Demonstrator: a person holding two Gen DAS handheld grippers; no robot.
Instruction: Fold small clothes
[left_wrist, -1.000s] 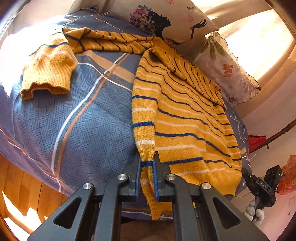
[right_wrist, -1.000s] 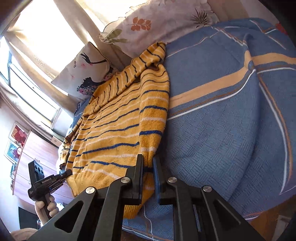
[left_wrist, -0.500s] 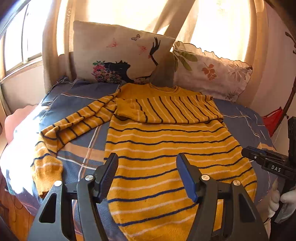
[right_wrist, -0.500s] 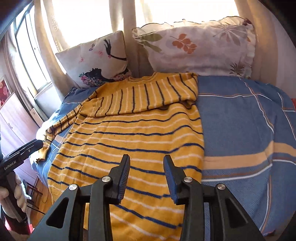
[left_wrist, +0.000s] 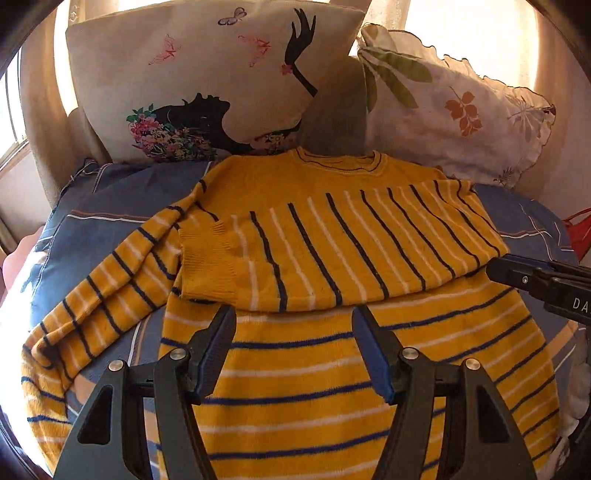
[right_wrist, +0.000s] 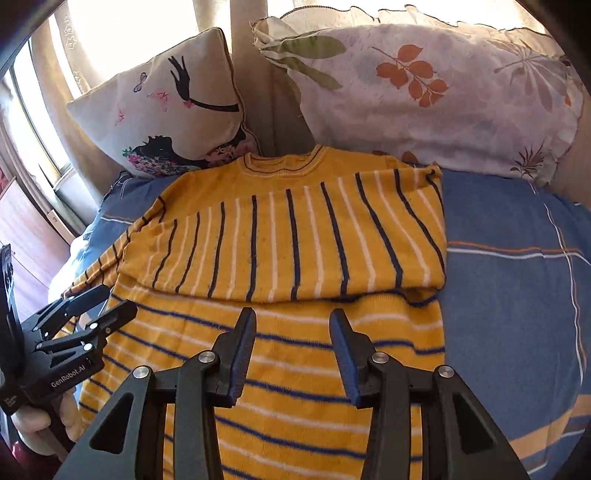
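A yellow sweater (left_wrist: 332, 369) with blue and white stripes lies flat on the bed, collar toward the pillows; it also shows in the right wrist view (right_wrist: 295, 350). One sleeve (left_wrist: 332, 258) is folded across the chest. The other sleeve (left_wrist: 99, 306) trails off to the left over the bedspread. My left gripper (left_wrist: 294, 325) is open and empty above the sweater's middle. My right gripper (right_wrist: 293, 328) is open and empty just below the folded sleeve (right_wrist: 288, 243). The left gripper also appears at the left edge of the right wrist view (right_wrist: 92, 310).
A blue plaid bedspread (right_wrist: 509, 280) covers the bed. A beige pillow with a woman's silhouette (left_wrist: 207, 85) and a leaf-print pillow (left_wrist: 450, 110) lean at the head. Curtains and a window stand behind. The right gripper's tip (left_wrist: 535, 277) enters the left wrist view.
Both grippers were shut on the sweater's edges a second ago. They have let go, opened, and swung round to face the pillows, moving closer over the sweater.
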